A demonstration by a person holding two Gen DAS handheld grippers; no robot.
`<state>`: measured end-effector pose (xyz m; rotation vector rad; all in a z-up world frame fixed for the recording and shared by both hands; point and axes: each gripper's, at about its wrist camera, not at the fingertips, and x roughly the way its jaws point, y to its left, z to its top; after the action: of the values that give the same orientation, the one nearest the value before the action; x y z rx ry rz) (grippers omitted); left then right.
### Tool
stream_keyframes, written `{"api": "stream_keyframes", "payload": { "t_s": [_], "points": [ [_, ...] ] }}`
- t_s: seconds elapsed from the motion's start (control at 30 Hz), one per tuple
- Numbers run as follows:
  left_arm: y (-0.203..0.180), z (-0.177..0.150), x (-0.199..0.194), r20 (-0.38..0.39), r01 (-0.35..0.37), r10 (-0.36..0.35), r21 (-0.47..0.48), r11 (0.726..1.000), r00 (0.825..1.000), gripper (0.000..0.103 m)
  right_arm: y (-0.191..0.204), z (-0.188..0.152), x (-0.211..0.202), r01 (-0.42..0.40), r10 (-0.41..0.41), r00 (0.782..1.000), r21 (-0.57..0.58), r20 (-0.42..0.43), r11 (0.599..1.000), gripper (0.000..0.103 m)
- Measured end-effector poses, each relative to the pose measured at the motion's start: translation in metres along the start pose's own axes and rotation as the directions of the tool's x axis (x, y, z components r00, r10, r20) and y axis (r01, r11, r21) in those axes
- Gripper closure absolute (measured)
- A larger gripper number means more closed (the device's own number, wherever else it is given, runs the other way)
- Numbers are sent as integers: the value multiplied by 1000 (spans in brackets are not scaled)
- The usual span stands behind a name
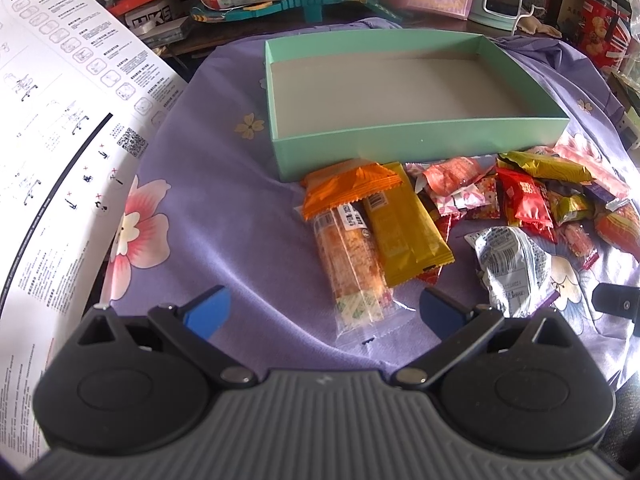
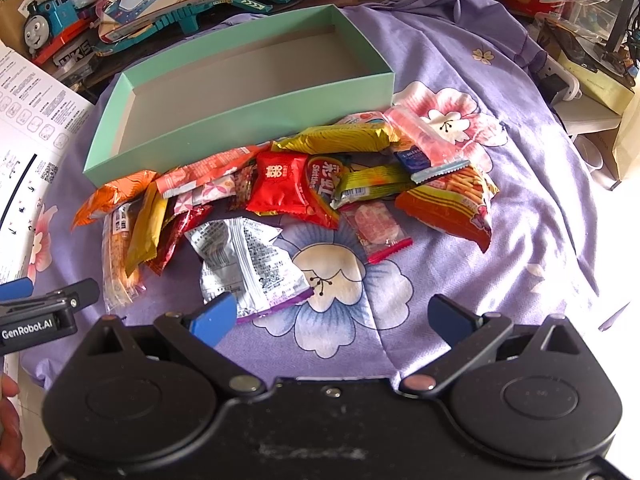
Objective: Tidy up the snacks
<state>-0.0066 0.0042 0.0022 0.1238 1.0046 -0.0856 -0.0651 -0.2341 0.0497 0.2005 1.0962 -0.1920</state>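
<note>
Mint-green box [image 1: 400, 140] sits empty, open side up, just behind the snack pile [image 2: 288, 188] on the purple floral cloth [image 1: 224, 216] — short carry, nothing loaded yet.
Left gripper [image 1: 325, 312] and right gripper [image 2: 332, 318]: fingers spread wide, holding nothing. Left lines up on the clear-wrapped bar [image 1: 352, 264], right hangs beside the silver packet [image 2: 248, 268]; likely first picks.
</note>
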Motion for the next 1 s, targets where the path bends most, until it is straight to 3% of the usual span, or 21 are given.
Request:
{"api": "stream_keyframes", "payload": {
  "t_s": [1.0],
  "points": [
    [0,-3,-3,11,-3,3,3,1000,1000,0,-1,-1,-3,6,-6,1000,2,13,1000,0]
  ]
}}
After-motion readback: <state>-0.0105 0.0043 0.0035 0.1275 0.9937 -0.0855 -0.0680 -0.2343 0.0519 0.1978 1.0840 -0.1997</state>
